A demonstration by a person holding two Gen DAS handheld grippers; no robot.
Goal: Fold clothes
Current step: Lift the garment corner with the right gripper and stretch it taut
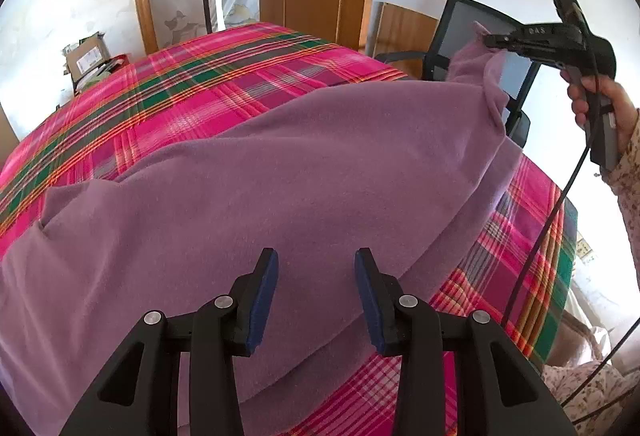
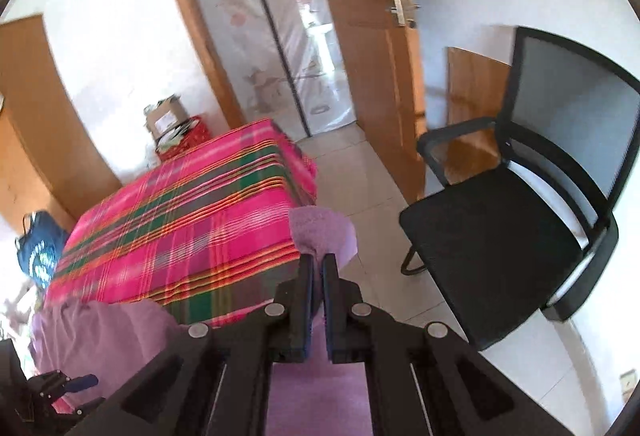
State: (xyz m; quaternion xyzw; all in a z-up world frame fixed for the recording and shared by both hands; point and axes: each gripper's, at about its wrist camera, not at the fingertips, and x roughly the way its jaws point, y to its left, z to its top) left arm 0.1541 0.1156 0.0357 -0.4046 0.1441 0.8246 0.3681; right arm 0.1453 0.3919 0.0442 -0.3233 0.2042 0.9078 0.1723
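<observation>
Now the purple garment [image 1: 280, 175] lies spread over my plaid bedcover [image 1: 180, 83], one corner lifted off it, pinched in my right gripper [image 2: 319, 268], raised level. My left gripper [image 1: 316, 268] hovers angled down over the cloth, fingers apart, holding nothing.

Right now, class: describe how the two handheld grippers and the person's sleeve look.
Left gripper: black linkage arms, silver pivot bolts, dark blue pads. Right gripper: black body, grey handle, white lettering, a black cable trailing down, a mounted device with a green light. The sleeve is pale with a small floral print.
</observation>
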